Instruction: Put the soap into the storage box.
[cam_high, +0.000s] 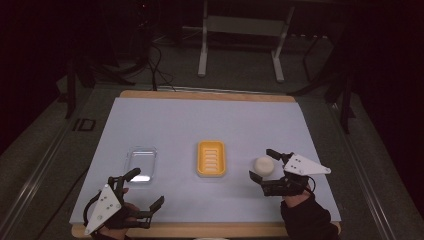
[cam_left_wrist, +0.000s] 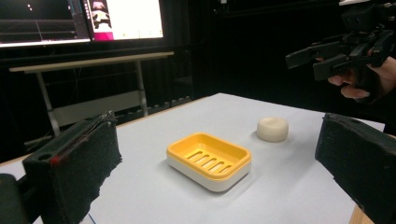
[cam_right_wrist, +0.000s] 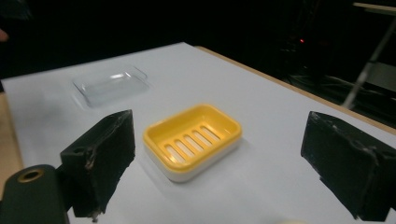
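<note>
Soap bars: one white soap bar (cam_high: 263, 164)
Soap dishes: one yellow soap dish (cam_high: 210, 158)
Clear lids: one clear lid (cam_high: 140, 163)
Left tool (cam_high: 148, 192): wide, empty
Right tool (cam_high: 264, 163): wide, jaws either side of the soap bar

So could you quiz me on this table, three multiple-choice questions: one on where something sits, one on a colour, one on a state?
1. Where is the soap in the high view?
A. Inside the dish
B. On the table, right of the dish, by the right gripper
C. Inside the clear lid

2. What colour is the inside of the dish?
A. Yellow
B. Blue
C. Red

3. How does the right gripper stand?
A. Shut on the soap
B. Shut on the dish
C. Open, holding nothing

Answers:
1. B: the soap lies on the bare mat, apart from the dish, about between the right gripper's jaws.
2. A: its slotted tray is yellow over a white base.
3. C: in the right gripper view the jaws stand wide apart and the pads press on nothing.
</note>
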